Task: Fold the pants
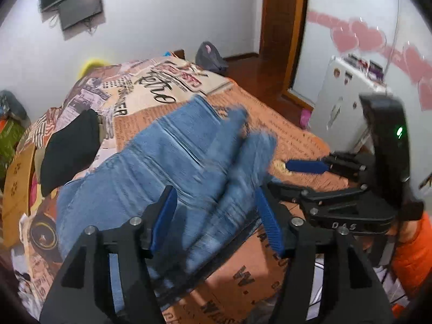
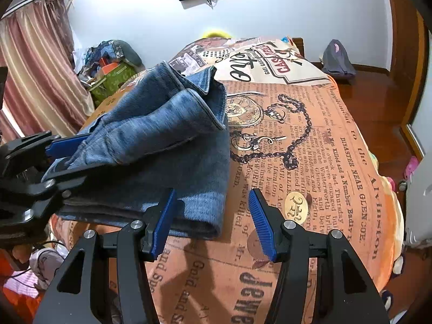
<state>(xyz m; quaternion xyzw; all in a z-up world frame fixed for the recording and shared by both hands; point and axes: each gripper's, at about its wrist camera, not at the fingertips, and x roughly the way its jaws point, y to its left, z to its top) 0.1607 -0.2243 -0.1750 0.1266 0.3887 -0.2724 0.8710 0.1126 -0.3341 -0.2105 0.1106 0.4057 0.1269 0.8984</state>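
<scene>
Blue denim pants (image 1: 162, 167) lie partly folded on the bed, with the leg ends doubled over the lower layers; they also show in the right wrist view (image 2: 162, 145). My left gripper (image 1: 216, 216) is open, its jaws either side of the blurred top fold. In the right wrist view the left gripper (image 2: 58, 159) sits at the pants' left edge, blue pads (image 2: 67, 144) above and below the cloth. My right gripper (image 2: 213, 221) is open and empty at the pants' near right corner. It also shows in the left wrist view (image 1: 286, 175), open, right of the pants.
The bed carries an orange newspaper-print blanket (image 2: 310, 162). A black garment (image 1: 70, 151) lies on the bed left of the pants. A white cabinet (image 1: 343, 102) stands right of the bed. Clutter and a green box (image 2: 110, 78) sit by the curtain. A grey bag (image 2: 337, 59) is on the wood floor.
</scene>
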